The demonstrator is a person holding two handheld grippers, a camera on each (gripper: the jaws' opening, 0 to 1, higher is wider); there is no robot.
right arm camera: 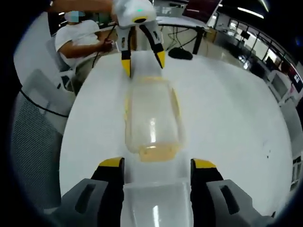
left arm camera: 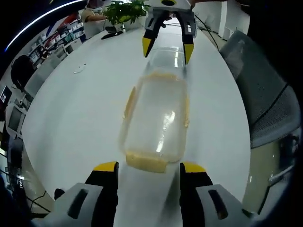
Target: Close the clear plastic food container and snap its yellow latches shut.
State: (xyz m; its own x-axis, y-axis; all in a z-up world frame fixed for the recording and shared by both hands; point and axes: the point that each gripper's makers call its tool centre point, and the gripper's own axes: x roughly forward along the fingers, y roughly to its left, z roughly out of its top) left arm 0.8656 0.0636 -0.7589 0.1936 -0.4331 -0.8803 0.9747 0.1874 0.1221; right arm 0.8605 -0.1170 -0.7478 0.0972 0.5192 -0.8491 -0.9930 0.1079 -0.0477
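Observation:
A clear plastic food container [left arm camera: 158,116] lies lengthwise on the white table [left arm camera: 75,118] with its lid resting on top. Yellow latches show at its near end [left arm camera: 146,162], at its far end [left arm camera: 163,74] and along its sides; I cannot tell whether they are snapped. My left gripper [left arm camera: 149,166] is open, its yellow tips flanking the near end. My right gripper [left arm camera: 168,48] stands open at the opposite end. In the right gripper view the container [right arm camera: 151,118] lies between the open right gripper [right arm camera: 157,163] and the open left gripper [right arm camera: 143,63].
A grey mesh chair [left arm camera: 265,94] stands by the table edge. A potted plant [left arm camera: 125,12] sits at the far end. A seated person [right arm camera: 80,38] is beyond the table, next to another chair [right arm camera: 38,118]. A black object [right arm camera: 180,53] lies on the table.

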